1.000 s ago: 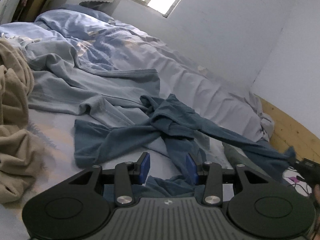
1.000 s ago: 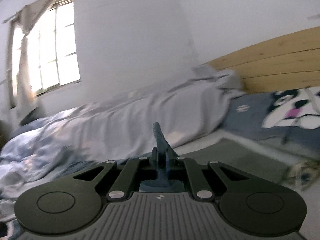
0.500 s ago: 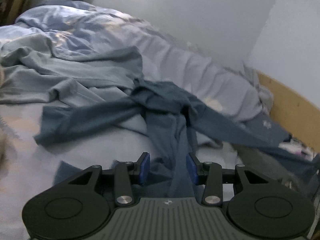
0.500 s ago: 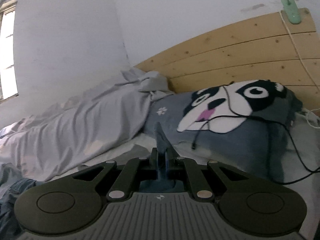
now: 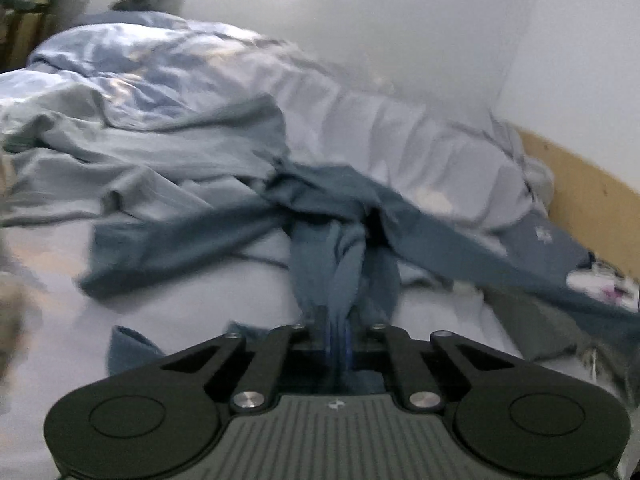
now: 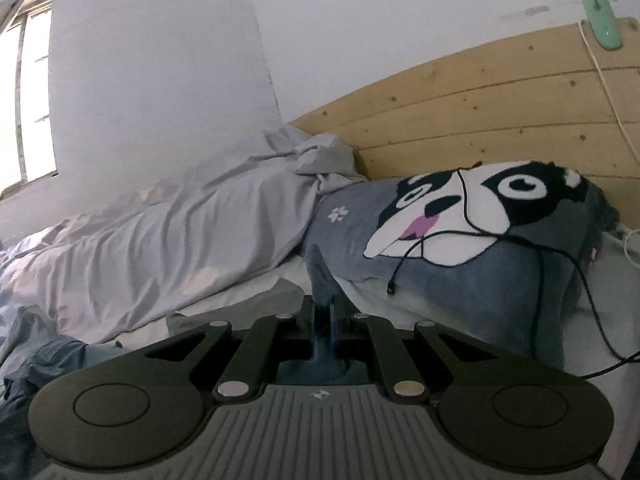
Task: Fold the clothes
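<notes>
Left wrist view: the left gripper, whose jaws stood spread around the garment a moment ago, now pinches a bunched fold of it; the rest sprawls twisted across the bed.

Right wrist view: the right gripper keeps its jaws pressed on another end, before the pillow. With both ends held, the garment can likely be stretched flat.

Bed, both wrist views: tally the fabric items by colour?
Dark blue: 1, garment, both grippers shut on it, left gripper, right gripper
Pale blue-grey: 1, garment
Lavender: 1, duvet
Grey with dog face: 1, pillow
Total: 4
</notes>
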`<state>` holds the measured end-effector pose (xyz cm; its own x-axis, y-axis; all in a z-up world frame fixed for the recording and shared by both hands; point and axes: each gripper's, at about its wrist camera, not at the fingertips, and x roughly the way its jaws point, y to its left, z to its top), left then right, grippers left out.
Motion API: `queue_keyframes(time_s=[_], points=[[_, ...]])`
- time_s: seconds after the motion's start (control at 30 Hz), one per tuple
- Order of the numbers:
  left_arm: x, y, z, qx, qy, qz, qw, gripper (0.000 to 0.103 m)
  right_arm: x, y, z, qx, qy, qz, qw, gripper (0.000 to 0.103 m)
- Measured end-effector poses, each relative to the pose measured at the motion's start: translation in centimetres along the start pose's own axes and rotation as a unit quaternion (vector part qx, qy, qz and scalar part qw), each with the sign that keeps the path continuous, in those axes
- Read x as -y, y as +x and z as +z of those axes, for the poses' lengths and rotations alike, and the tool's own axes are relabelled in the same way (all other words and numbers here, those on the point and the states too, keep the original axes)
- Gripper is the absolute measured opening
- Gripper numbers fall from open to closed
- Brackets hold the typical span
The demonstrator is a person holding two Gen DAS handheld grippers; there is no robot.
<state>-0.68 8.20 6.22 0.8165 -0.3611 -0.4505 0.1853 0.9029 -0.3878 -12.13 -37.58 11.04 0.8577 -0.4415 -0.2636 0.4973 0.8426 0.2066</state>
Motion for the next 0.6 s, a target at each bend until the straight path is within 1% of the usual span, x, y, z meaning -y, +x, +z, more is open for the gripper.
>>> queue_keyframes(time_s=[0.07,0.23,0.33,0.4,0.5,0.57,0.6], points=[[-0.7,-2.0,0.7,0.021,-0.011,0.006,0.9997,0.003,0.4,-0.9,0.3,0.002,-0.004,-0.003,1.000,0.005],[-2.3,-8.3,1.9,0.075,-0.009,0.031,0.9966,0.003,2.6,-3.1,0.9,-0.001,-0.001,-0.026,1.000,0.005],[-3.1,-11.8,1.9,0.093,-0.014,0.047,0.9945,0.003,4.2,-4.3,0.8,-0.015,0.005,-0.041,0.999,0.005],[-3.6,-13.3,1.6,0.086,-0.018,0.046,0.9950,0.003,4.9,-4.8,0.7,-0.032,0.006,-0.041,0.999,0.005],[-3.9,-14.3,0.5,0.056,-0.014,0.043,0.9974,0.003,4.8,-5.4,0.2,-0.061,-0.013,-0.025,0.998,0.006],[-4.1,-14.3,-0.3,0.035,-0.011,0.041,0.9985,0.005,4.2,-6.0,-0.1,-0.070,-0.029,-0.019,0.997,0.012],[-4.2,-14.2,-0.5,0.028,-0.012,0.042,0.9986,0.005,3.9,-6.4,-0.2,-0.068,-0.035,-0.018,0.997,0.020]])
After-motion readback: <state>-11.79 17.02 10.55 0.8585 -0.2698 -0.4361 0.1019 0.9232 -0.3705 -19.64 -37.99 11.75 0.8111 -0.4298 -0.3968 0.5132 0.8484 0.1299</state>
